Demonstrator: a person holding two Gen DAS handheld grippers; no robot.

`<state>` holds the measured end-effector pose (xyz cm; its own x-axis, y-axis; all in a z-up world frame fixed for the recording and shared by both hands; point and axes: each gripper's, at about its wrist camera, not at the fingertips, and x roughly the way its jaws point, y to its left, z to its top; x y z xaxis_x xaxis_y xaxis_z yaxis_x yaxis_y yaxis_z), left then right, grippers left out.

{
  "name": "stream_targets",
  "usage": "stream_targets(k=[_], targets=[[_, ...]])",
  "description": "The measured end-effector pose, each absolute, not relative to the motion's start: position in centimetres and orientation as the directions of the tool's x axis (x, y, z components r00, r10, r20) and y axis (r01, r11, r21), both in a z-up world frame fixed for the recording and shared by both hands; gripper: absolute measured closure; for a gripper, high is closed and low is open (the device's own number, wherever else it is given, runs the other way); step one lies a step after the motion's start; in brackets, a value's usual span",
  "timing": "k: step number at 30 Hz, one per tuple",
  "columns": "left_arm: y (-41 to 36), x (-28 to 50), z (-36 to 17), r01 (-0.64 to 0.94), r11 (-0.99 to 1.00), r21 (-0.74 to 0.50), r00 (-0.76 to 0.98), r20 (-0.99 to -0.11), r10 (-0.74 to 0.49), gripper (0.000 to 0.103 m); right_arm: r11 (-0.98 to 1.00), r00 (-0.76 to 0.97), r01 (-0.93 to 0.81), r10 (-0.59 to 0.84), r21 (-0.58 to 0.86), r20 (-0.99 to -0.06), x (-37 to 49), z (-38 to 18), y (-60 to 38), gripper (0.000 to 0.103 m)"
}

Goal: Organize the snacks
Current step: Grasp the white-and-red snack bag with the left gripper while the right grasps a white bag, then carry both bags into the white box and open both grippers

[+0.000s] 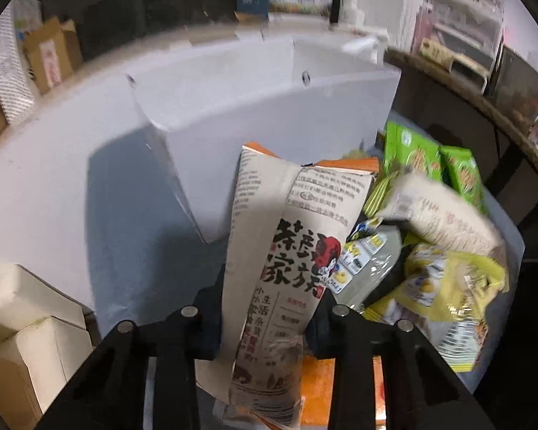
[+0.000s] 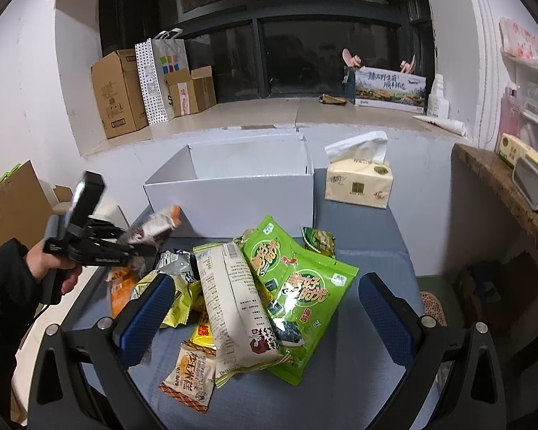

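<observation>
The tall beige paper snack packet with black lettering and an orange top (image 1: pixel 269 268) stands clamped in the left tool (image 1: pixel 265 319), lifted off the snack pile at the left edge of the grey-blue surface (image 2: pixel 369 261), just in front of the open white cardboard box (image 2: pixel 233 186) at its far edge. So the pick looks done; next comes carrying the packet over the box's near wall and letting go inside. The right tool (image 2: pixel 265 308) hovers with its blue pads apart above the green seaweed pouches (image 2: pixel 297 286), holding nothing
</observation>
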<state>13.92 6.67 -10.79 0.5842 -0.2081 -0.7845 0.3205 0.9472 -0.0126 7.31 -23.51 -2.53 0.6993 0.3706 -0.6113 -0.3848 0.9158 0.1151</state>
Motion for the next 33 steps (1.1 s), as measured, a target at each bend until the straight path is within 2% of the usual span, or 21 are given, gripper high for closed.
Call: stream_targets(k=[5,13,14,16,18,20,21,23,24,25,33], targets=[[7.7,9.5,-7.2,0.242,0.968,-0.063,0.693,-0.687,-0.218,0.067,0.885,0.659,-0.457,0.401,0.085,-0.636,8.2,-3.7,-22.1,0.0],[6.0,2.7,-4.1,0.158,0.979,-0.132,0.788,-0.581,-0.205,0.067,0.778,0.571,-0.611,0.308,-0.145,-0.761,12.0,-8.6,-16.5,0.001],[5.9,2.2,-4.0,0.153,0.978,-0.141,0.791,-0.575,-0.207,0.067,0.766,0.56,-0.623,0.294,-0.159,-0.774,12.5,-9.3,-16.0,0.003],[5.9,1.4,-3.8,0.145,0.977,-0.156,0.799,-0.565,-0.208,0.067,0.754,0.532,-0.635,0.27,-0.168,-0.803,13.7,-10.7,-15.2,0.016],[6.0,1.0,-4.0,0.141,0.975,-0.173,0.798,-0.563,-0.216,0.067,0.734,0.465,-0.669,0.294,-0.114,-0.835,14.6,-12.0,-14.5,0.024],[6.0,1.1,-4.3,0.136,0.975,-0.179,0.795,-0.567,-0.215,0.067,0.717,0.416,-0.693,0.306,-0.081,-0.857,15.0,-12.6,-14.2,0.05],[6.1,1.2,-4.5,0.13,0.974,-0.186,0.795,-0.567,-0.214,0.067,0.709,0.421,-0.699,0.304,-0.092,-0.855,14.8,-12.7,-14.0,0.051],[6.2,1.3,-4.7,0.126,0.97,-0.206,0.793,-0.566,-0.223,0.067,0.708,0.427,-0.701,0.326,-0.082,-0.843,14.3,-12.3,-14.3,0.065],[6.3,1.3,-4.7,0.121,0.97,-0.21,0.797,-0.563,-0.221,0.067,0.728,0.424,-0.684,0.348,-0.045,-0.836,14.4,-11.7,-15.0,0.069],[6.3,1.3,-4.7,0.116,0.969,-0.217,0.799,-0.56,-0.221,0.067,0.744,0.416,-0.668,0.389,0.015,-0.822,14.5,-11.0,-16.1,0.071],[6.8,5.4,-1.3,0.117,0.936,-0.332,0.825,-0.492,-0.278,0.067,0.784,0.517,-0.584,0.56,0.212,-0.647,15.2,-4.5,-21.6,0.072]])
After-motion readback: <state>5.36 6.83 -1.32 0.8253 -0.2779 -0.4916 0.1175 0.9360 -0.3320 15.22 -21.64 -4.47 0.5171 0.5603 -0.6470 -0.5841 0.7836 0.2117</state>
